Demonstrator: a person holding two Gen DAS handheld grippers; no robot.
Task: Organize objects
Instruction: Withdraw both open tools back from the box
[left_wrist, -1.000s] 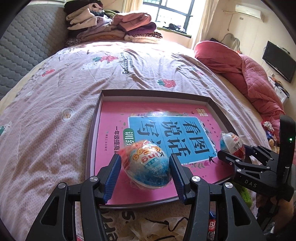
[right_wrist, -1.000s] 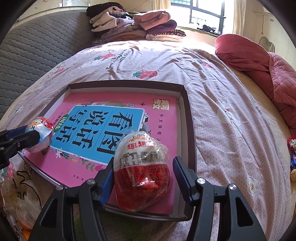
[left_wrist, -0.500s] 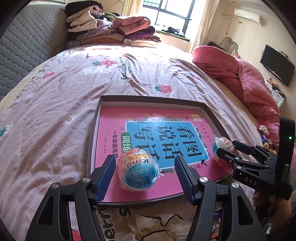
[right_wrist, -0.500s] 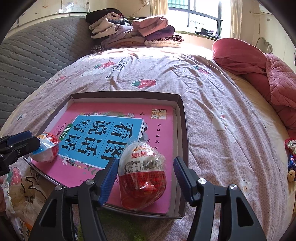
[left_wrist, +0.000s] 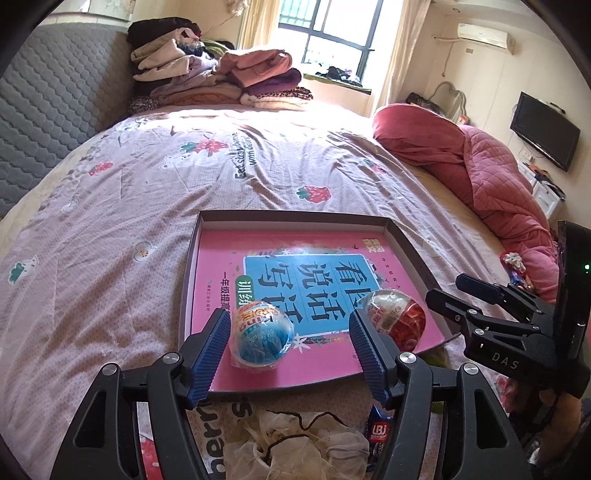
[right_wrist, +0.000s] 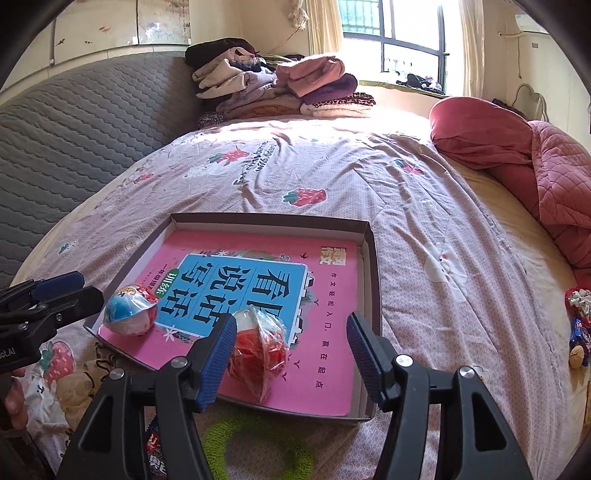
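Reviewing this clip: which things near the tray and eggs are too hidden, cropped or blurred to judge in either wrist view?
- Left wrist view: the small blue packet is mostly behind a gripper finger; only part of a label shows.
- Right wrist view: the green fuzzy thing below the tray is blurred and partly hidden by the right gripper.
- Right wrist view: the red egg is partly hidden by the pad beside it.
- Right wrist view: the toys are cropped by the picture's edge.

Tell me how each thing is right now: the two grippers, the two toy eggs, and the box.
Left gripper: open, holding nothing.
Right gripper: open, holding nothing.
Blue egg: wrapped, lying free in the box.
Red egg: wrapped, lying free in the box.
Box: lidless, on the bed, pink book inside.
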